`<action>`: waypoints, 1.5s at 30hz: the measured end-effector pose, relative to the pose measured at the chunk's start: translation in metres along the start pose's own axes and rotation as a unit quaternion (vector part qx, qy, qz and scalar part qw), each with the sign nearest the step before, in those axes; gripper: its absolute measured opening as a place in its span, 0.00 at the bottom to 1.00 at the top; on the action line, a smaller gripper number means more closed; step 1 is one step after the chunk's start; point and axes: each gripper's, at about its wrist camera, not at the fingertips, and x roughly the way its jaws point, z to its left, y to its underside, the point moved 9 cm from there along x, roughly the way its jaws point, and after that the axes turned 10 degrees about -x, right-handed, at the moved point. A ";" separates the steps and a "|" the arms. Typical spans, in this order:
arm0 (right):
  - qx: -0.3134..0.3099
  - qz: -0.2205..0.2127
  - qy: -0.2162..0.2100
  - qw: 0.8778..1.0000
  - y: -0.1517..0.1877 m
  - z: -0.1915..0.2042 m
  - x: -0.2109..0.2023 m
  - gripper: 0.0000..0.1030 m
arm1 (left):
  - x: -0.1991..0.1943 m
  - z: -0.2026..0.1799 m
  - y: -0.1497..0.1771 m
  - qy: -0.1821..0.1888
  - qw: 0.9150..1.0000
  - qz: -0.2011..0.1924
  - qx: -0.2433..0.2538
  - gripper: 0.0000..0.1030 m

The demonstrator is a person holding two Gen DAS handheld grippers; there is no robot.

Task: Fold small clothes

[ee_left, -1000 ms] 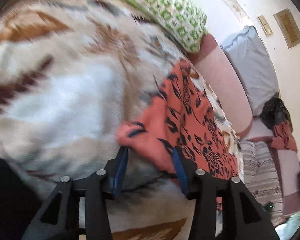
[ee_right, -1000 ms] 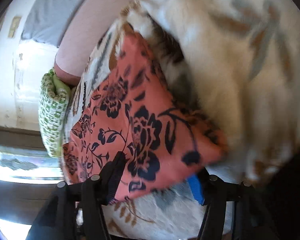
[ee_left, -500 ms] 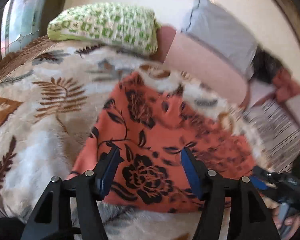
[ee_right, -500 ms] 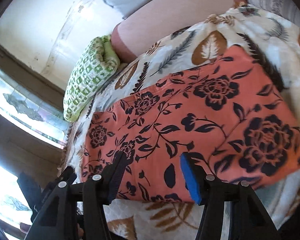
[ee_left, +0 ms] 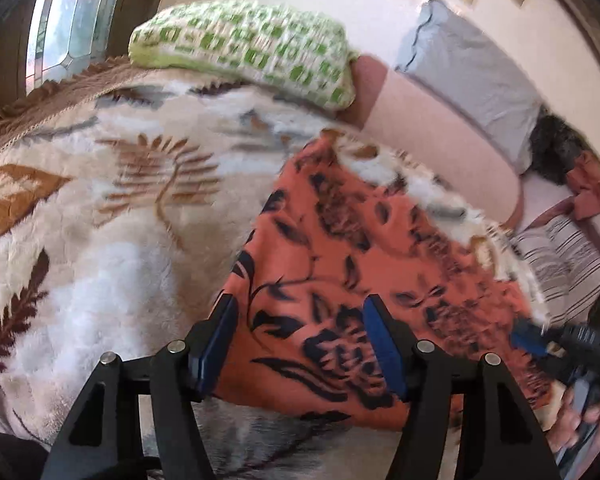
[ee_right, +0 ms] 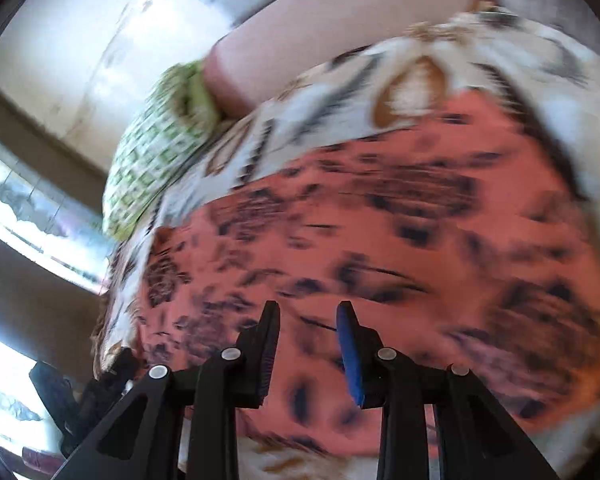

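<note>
An orange cloth with black flowers (ee_left: 360,264) lies flat on a fluffy leaf-patterned blanket (ee_left: 100,216). My left gripper (ee_left: 300,340) is open and empty, just above the cloth's near left corner. In the right wrist view the cloth (ee_right: 400,240) is blurred and fills the middle. My right gripper (ee_right: 308,344) is open with a narrower gap, close above the cloth's near edge, holding nothing. The right gripper also shows in the left wrist view (ee_left: 556,344) at the cloth's right end.
A green and white knitted cushion (ee_left: 244,48) lies at the blanket's far edge, next to a pink bolster (ee_left: 440,128) and a grey pillow (ee_left: 472,72). Striped bedding (ee_left: 560,256) lies to the right. A window (ee_right: 28,208) is on the left.
Both grippers swung round to face the cloth and came down closer to it. The right gripper's jaws have narrowed. The cloth lies as before.
</note>
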 end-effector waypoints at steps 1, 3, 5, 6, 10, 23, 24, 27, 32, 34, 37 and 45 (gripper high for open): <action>0.001 0.006 -0.012 1.000 -0.003 0.009 0.013 0.31 | 0.005 0.002 0.002 -0.004 1.000 0.005 0.000 0.63; 0.005 0.041 -0.009 0.999 -0.002 0.013 0.051 0.33 | 0.003 0.000 0.002 -0.005 1.000 -0.003 0.007 0.64; -0.003 0.041 0.010 0.999 -0.007 0.009 0.075 0.33 | -0.002 0.000 0.002 -0.006 1.000 -0.002 0.010 0.64; -0.009 0.032 0.019 0.999 -0.014 0.012 0.074 0.32 | -0.008 0.001 0.003 -0.001 1.000 -0.003 0.002 0.64; -0.012 0.038 0.008 0.999 -0.034 0.031 0.070 0.33 | -0.036 -0.001 0.013 0.027 1.000 -0.013 -0.007 0.64; -0.061 0.083 -0.010 0.995 -0.083 0.059 0.166 0.38 | -0.018 0.003 0.042 0.118 0.983 0.091 -0.107 0.66; -0.064 0.088 -0.010 0.994 -0.081 0.060 0.159 0.38 | -0.016 0.003 0.039 0.124 0.981 0.093 -0.117 0.66; -0.082 0.082 -0.025 0.993 -0.070 0.065 0.130 0.38 | -0.011 0.005 0.030 0.143 0.973 0.094 -0.155 0.66; -0.109 0.073 -0.098 0.987 -0.022 0.086 0.070 0.38 | -0.011 -0.002 0.022 0.153 0.972 0.075 -0.161 0.65; -0.116 0.079 -0.113 0.984 0.003 0.087 0.060 0.38 | -0.012 -0.007 0.020 0.140 0.979 0.059 -0.137 0.57; -0.121 0.087 -0.102 0.984 0.042 0.070 0.070 0.20 | -0.004 -0.009 0.020 0.121 0.983 0.057 -0.122 0.53; -0.094 0.050 -0.134 0.985 0.042 0.057 0.071 0.09 | 0.015 -0.007 0.002 0.118 0.973 0.064 -0.189 0.60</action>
